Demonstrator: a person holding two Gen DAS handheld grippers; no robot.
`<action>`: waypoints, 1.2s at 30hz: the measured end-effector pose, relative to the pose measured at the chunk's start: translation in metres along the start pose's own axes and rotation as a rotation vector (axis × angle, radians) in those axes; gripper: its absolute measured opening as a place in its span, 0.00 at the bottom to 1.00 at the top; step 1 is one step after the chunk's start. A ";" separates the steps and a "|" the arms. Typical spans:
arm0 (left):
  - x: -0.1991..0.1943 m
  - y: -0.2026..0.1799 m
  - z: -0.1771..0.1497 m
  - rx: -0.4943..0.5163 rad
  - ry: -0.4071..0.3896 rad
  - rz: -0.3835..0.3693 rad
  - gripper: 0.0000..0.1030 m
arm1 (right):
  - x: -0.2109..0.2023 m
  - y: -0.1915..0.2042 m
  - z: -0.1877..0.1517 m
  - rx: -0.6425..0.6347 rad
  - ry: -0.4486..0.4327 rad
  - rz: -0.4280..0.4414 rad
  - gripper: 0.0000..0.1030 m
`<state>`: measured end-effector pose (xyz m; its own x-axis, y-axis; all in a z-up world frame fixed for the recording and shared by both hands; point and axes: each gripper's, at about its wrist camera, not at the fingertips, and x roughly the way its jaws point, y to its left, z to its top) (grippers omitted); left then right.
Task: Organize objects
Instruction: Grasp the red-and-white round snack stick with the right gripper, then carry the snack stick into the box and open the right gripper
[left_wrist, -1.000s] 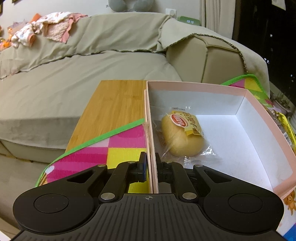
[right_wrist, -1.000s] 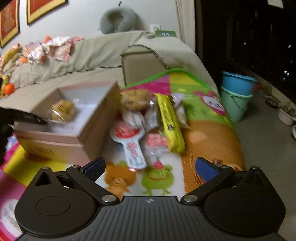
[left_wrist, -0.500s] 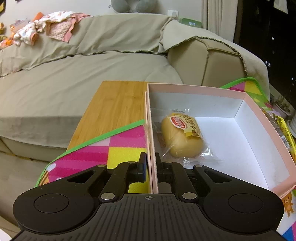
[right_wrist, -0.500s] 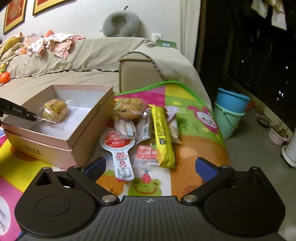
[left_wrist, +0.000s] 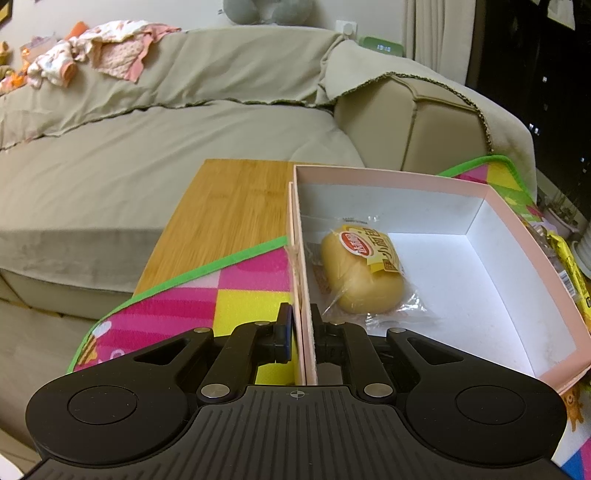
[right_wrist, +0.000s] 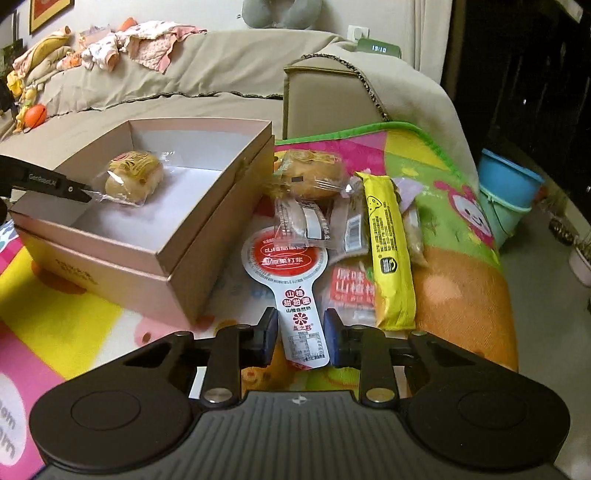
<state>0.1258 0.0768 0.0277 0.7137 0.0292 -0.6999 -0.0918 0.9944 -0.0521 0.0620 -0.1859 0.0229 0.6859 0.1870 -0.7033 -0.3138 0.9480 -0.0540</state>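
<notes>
on the bright play mat (right_wrist: 454, 162), the pink box (right_wrist: 207, 236) sits with its near corner just left of a heap of snack packets, and the sofa (left_wrist: 147, 155) rises close behind both. to the box's left a bare strip of wooden board (left_wrist: 229, 206) and mat lies open; inside the box most of the white floor is free, with only a wrapped bun (left_wrist: 360, 271) lying near the left wall. on the heap's right side the mat slopes off toward a blue bucket (right_wrist: 509, 184).

the left gripper (left_wrist: 300, 332) tilts downward and is clamped on the box's left wall, one finger outside it and one inside, with the bun just ahead of the inner finger.

the right gripper (right_wrist: 300, 339) also angles down, low over the near edge of the heap. its jaws have just been closing and now stand narrow on either side of the handle end of the spoon-shaped red and white packet (right_wrist: 291, 280); whether the pads actually press it i cannot tell. a long yellow packet (right_wrist: 389, 243) lies just right of it.
</notes>
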 end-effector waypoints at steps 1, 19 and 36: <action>0.000 0.000 0.000 -0.001 -0.001 -0.001 0.10 | -0.005 0.001 -0.004 0.004 0.007 0.000 0.25; -0.001 0.001 -0.001 -0.004 0.001 -0.005 0.10 | -0.028 0.014 -0.020 -0.036 -0.009 -0.036 0.59; 0.000 0.003 -0.001 -0.022 -0.003 -0.009 0.10 | -0.070 0.002 -0.013 0.013 -0.017 0.017 0.58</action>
<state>0.1250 0.0796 0.0270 0.7163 0.0207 -0.6975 -0.1009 0.9921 -0.0742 0.0047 -0.2003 0.0625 0.6916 0.2070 -0.6920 -0.3168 0.9479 -0.0330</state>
